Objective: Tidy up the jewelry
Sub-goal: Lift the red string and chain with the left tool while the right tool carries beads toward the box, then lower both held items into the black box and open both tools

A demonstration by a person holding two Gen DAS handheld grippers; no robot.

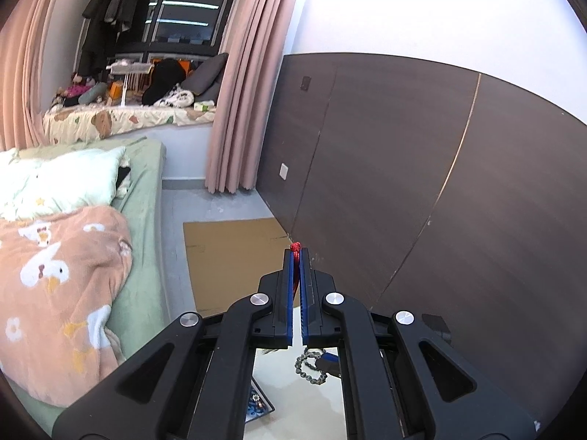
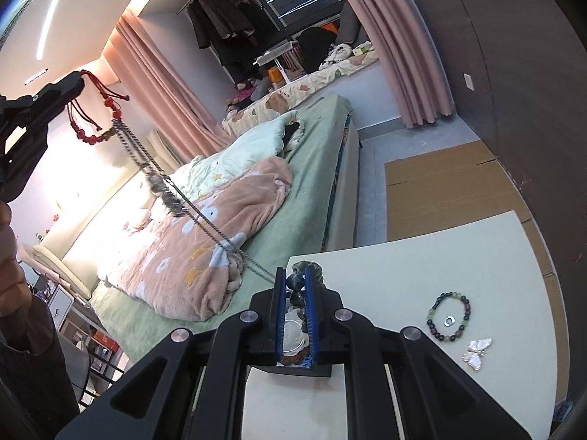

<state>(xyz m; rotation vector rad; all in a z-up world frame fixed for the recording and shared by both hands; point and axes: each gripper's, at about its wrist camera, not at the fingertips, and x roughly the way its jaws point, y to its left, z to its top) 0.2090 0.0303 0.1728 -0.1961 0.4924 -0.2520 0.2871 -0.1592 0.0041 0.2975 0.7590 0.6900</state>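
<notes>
Above table [image 2: 403,256]: both grippers loaded.
Left gripper [image 1: 296,256] pinches red cord bracelet [image 2: 96,135] (silver chain [image 2: 205,227] snagged); right gripper [image 2: 296,278] clamps dark bead strand [image 2: 296,281].

No legible text, label or number anywhere.

Green bed [image 2: 315,168] under peach duck blanket [image 2: 205,249] — pink curtains [image 1: 242,84], flattened cardboard [image 1: 234,256] beside it.
</notes>
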